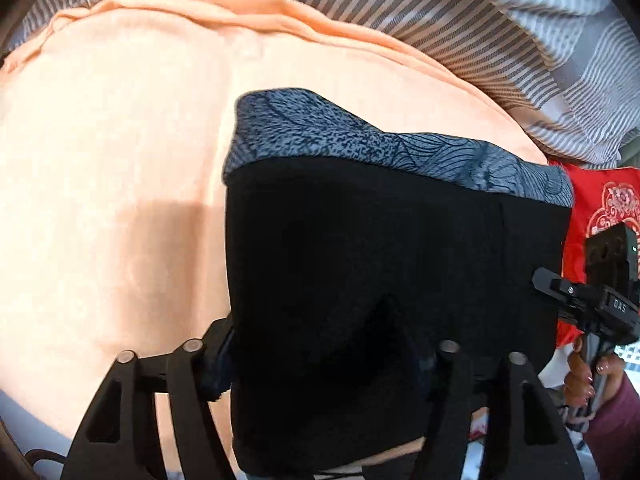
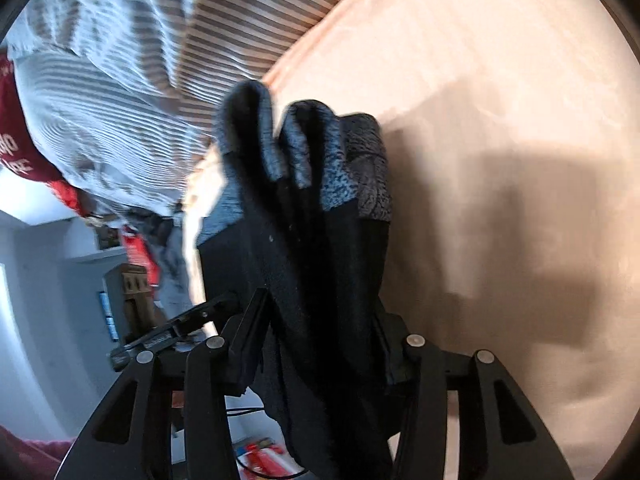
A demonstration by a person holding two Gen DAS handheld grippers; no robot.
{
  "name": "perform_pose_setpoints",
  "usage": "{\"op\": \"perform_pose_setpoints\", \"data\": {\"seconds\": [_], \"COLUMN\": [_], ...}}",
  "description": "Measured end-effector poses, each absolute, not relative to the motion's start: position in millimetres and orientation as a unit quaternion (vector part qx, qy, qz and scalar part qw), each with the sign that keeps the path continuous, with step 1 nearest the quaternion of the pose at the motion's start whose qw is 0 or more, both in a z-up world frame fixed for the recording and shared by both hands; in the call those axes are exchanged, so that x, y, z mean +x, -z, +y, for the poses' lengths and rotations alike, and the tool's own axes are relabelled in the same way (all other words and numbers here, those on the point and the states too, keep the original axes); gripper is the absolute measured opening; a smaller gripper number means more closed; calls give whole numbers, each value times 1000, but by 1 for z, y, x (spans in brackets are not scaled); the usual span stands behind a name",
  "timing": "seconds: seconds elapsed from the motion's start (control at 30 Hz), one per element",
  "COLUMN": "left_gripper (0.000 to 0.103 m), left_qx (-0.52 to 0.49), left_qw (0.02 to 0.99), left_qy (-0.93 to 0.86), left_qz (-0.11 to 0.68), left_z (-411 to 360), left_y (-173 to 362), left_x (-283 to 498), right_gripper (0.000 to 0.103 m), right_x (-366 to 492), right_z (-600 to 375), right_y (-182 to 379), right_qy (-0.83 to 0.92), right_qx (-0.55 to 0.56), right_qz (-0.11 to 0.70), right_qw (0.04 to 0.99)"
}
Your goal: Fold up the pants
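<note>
The black pants with a grey patterned waistband hang folded over a peach sheet. My left gripper is shut on the pants' near edge, the cloth draping over its fingers. In the right wrist view the pants hang bunched, waistband at the far end, and my right gripper is shut on them. The right gripper also shows in the left wrist view at the pants' right edge, held by a hand.
A grey striped blanket lies crumpled beyond the peach sheet, also in the right wrist view. A red patterned cushion sits at the right. Shelves and room clutter lie off the bed's edge.
</note>
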State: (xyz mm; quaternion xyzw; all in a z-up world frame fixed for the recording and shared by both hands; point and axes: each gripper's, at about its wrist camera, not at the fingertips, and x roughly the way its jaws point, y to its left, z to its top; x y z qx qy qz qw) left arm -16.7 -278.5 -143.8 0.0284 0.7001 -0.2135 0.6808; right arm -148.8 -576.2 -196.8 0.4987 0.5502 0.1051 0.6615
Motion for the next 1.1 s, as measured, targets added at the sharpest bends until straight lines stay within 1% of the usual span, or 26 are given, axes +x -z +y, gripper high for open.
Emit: {"op": "perform_pose_setpoints", "data": {"seconds": [0.03, 0.1, 0.17, 0.2, 0.27, 0.37, 0.4, 0.43, 0.57, 0.63, 0.83, 0.87, 0.93, 1.1], "left_gripper": [80, 81, 81, 81, 81, 81, 91, 103, 103, 103, 103, 103, 103, 103], "left_qx": [32, 46, 70, 82, 105, 128, 130, 129, 136, 157, 216, 221, 233, 267], "left_qw": [683, 695, 706, 707, 706, 710, 713, 712, 711, 709, 701, 702, 708, 703], "left_qy": [210, 195, 184, 179, 174, 166, 159, 159, 163, 164, 189, 189, 183, 200], "left_qz": [699, 691, 681, 679, 678, 672, 671, 671, 671, 667, 653, 650, 641, 628], "left_z": [-279, -275, -272, -272, -273, -274, -271, -271, -259, -263, -273, -272, -274, -284], "left_y": [144, 140, 133, 130, 123, 111, 104, 101, 78, 71, 57, 53, 47, 36], "left_x": [-17, -20, -24, -27, -35, -50, -55, -59, -75, -80, -114, -118, -123, -132], "right_gripper": [58, 62, 65, 73, 81, 81, 82, 82, 83, 86, 89, 90, 103, 103], "right_x": [-153, -159, -166, -167, -173, -182, -185, -189, -200, -208, -225, -228, -233, -239], "right_z": [-575, -575, -572, -572, -568, -562, -560, -557, -544, -538, -518, -514, -506, -486], "right_y": [195, 187, 175, 174, 163, 153, 150, 144, 116, 100, 65, 60, 49, 38], "right_qy": [-92, -61, -24, -9, 46, 81, 89, 105, 121, 124, 134, 136, 139, 133], "right_qx": [490, 469, 434, 417, 349, 313, 308, 297, 283, 288, 293, 288, 278, 281], "right_qz": [551, 557, 569, 577, 607, 624, 628, 635, 632, 621, 600, 599, 596, 599], "right_qw": [669, 683, 698, 702, 712, 712, 709, 705, 711, 719, 733, 735, 740, 738]}}
